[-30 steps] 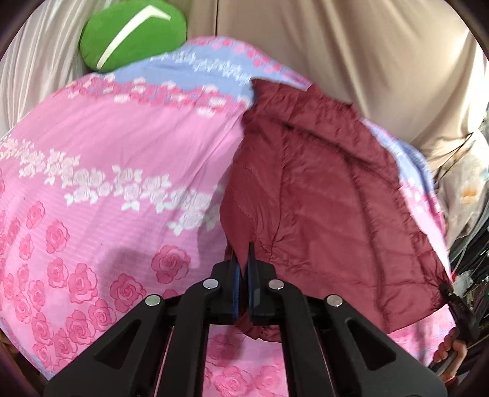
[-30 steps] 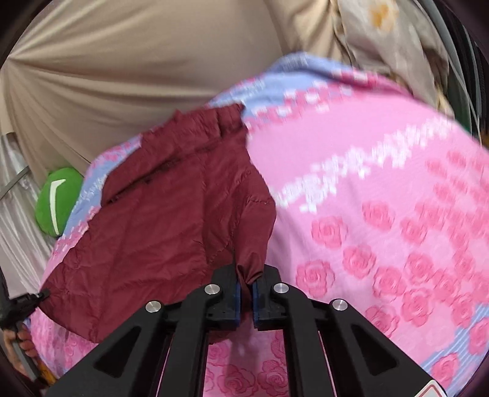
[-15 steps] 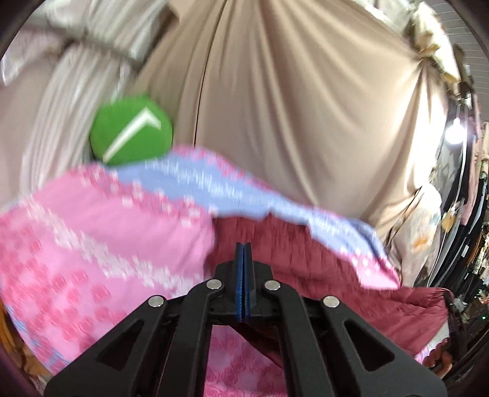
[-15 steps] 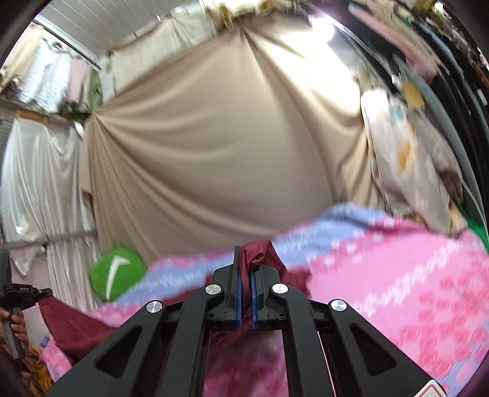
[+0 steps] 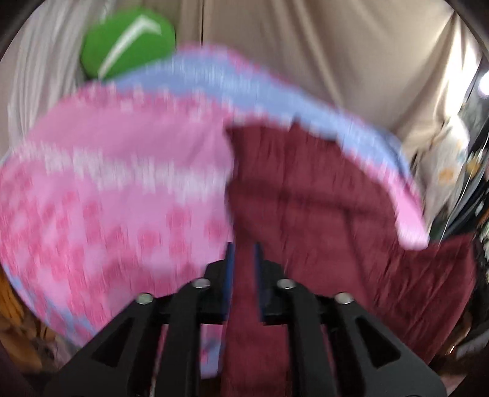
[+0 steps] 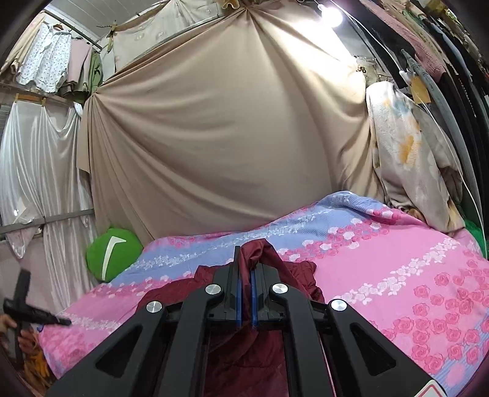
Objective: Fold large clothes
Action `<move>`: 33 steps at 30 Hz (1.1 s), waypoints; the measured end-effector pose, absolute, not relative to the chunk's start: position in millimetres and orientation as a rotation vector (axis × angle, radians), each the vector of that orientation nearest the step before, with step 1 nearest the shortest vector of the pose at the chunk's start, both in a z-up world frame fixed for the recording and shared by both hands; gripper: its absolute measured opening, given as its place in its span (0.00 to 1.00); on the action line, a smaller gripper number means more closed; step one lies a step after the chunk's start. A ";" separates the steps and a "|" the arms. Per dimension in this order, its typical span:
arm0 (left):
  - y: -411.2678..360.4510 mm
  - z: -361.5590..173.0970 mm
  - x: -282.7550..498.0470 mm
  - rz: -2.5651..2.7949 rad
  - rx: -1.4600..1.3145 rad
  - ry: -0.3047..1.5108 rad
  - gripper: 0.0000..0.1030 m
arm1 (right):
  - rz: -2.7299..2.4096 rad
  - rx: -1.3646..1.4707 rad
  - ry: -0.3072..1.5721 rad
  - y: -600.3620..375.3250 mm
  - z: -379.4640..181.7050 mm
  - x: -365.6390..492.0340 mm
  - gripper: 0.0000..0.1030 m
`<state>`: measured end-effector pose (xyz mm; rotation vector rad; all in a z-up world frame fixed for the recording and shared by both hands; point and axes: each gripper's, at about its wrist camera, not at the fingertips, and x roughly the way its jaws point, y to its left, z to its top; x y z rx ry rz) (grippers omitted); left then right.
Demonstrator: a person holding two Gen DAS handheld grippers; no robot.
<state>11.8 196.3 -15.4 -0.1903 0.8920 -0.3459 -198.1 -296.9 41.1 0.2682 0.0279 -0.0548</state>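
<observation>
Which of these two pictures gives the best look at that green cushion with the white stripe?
The right wrist view: the green cushion is sharp there, sitting at the far left edge of the pink bedspread against the pale curtain. The left wrist view shows it larger at the top left, but motion-blurred and partly hidden behind the bedspread.

This looks like a clothing shop or a garment store room, with a bed used as work surface. The bed carries a pink and blue rose-print sheet (image 6: 397, 274). Behind the bed a big beige cloth (image 6: 214, 137) hangs as a backdrop. Above and to the left of this cloth, shirts (image 6: 45, 61) hang on a rail. To the right of it, dark garments (image 6: 452, 76) hang closely together, and a lamp (image 6: 330, 13) shines near its top. A green cushion (image 6: 113, 253) lies at its foot.
</observation>
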 end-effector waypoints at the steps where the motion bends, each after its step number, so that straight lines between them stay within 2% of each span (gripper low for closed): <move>1: 192.5 -29.0 5.7 -0.345 -0.169 0.948 0.27 | -0.054 0.269 0.032 -298.7 41.6 -197.6 0.04; 3: 191.5 -46.5 -6.8 -0.349 -0.165 1.034 0.36 | -0.045 0.276 0.036 -300.8 39.7 -194.8 0.04; 7: 200.8 -69.6 -31.9 -0.327 -0.205 1.144 0.42 | -0.024 0.281 0.035 -297.0 37.1 -186.3 0.04; 9: 207.8 -74.5 -42.0 -0.307 -0.218 1.177 0.52 | -0.007 0.287 0.039 -294.9 34.5 -181.9 0.04; 14: 204.7 -98.6 -71.5 -0.357 -0.206 1.319 0.60 | 0.028 0.305 0.040 -289.3 28.1 -176.5 0.04; 18: 197.0 -132.9 -82.2 -0.428 -0.266 1.437 0.60 | 0.043 0.312 0.030 -284.3 26.6 -180.4 0.04; 20: 200.1 -149.6 -82.5 -0.482 -0.386 1.455 0.60 | 0.042 0.315 0.023 -282.7 26.4 -184.7 0.04; 22: 203.3 -156.9 -80.9 -0.530 -0.471 1.439 0.46 | 0.034 0.315 0.019 -282.2 26.2 -189.2 0.04; 23: 204.0 -154.3 -81.6 -0.548 -0.478 1.421 0.20 | 0.025 0.312 0.017 -282.0 26.1 -192.1 0.04; 24: 204.3 -145.6 -81.3 -0.576 -0.474 1.393 0.06 | 0.010 0.304 0.013 -282.8 26.7 -196.3 0.04; 33: 211.9 26.8 -54.1 -0.718 -0.366 0.806 0.02 | -0.076 0.301 -0.025 -295.4 41.7 -203.4 0.04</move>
